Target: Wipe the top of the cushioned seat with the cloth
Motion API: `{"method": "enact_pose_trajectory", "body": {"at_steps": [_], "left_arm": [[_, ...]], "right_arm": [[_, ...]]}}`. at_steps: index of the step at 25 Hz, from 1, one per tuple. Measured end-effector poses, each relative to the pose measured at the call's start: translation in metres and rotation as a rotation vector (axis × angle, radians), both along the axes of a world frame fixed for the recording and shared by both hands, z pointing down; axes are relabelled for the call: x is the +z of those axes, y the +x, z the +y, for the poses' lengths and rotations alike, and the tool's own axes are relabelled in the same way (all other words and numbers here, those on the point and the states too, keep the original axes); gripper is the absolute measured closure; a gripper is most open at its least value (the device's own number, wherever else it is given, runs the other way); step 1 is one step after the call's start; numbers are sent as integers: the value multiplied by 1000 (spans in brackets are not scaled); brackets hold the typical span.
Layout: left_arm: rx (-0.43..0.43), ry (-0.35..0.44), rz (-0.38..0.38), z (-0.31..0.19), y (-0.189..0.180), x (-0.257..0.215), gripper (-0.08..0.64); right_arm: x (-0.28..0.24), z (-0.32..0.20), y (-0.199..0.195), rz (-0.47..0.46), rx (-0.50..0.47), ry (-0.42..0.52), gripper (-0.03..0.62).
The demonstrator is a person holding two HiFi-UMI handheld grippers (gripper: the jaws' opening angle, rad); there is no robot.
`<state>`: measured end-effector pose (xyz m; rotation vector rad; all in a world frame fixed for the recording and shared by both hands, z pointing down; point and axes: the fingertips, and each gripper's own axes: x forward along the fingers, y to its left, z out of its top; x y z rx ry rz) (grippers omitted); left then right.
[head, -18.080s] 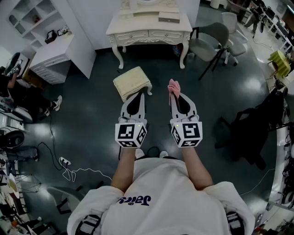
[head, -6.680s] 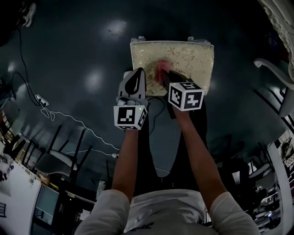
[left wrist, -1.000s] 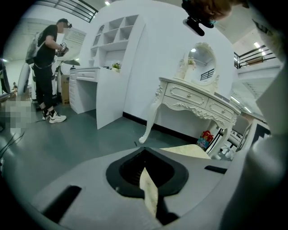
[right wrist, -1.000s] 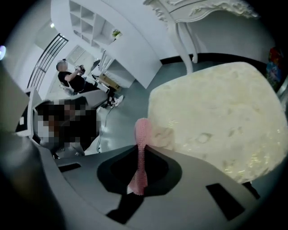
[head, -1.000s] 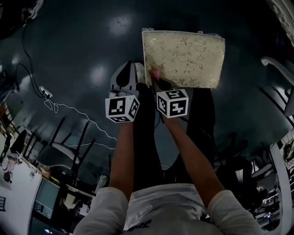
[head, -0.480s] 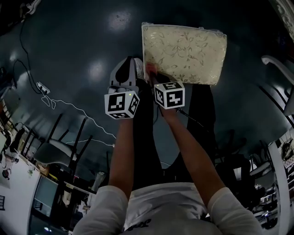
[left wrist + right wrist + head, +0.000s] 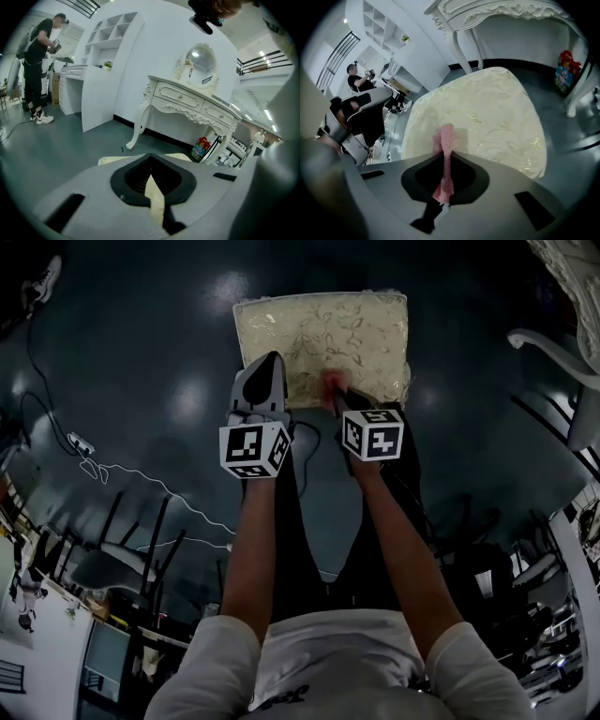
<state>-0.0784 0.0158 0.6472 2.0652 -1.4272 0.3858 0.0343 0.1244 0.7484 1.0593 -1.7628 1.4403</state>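
Note:
The cushioned seat is a cream stool top with a leaf pattern, standing on the dark floor. My right gripper is shut on a pink cloth, which presses on the seat near the middle of its near edge. In the right gripper view the pink cloth sticks out past the jaws of the right gripper onto the seat. My left gripper is shut and holds nothing, with its tip over the seat's near left part. In the left gripper view the left gripper has the seat just beyond it.
A white carved dressing table with a mirror stands behind the seat; its leg shows at the right. A white shelf unit and a standing person are at the left. A cable lies on the floor.
The right gripper has slid the pink cloth from the seat's near left corner rightward to the middle of the near edge. The left gripper stays shut beside it.

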Motion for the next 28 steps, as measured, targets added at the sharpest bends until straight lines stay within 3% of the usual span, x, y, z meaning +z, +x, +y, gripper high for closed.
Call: {"method": "enact_pose_trajectory", "body": {"at_steps": [7,14,19,24,28], "left_arm": [[33,-2,10,-4,46,3,548],[69,-13,9,-3,76,11,548],[79,-17,9,-2,77,13,548],[80,-15,9,0,70,13,548],[57,-1,0,2,42,5,548]], "right_arm": [[-3,-4,92,82,83,18,569],[1,-5,151,190,192,61,571],[15,-8,162,199,181,30,571],[36,-6,179,208,231,-25,571],[9,-15,169,250,261,1,571]]}}
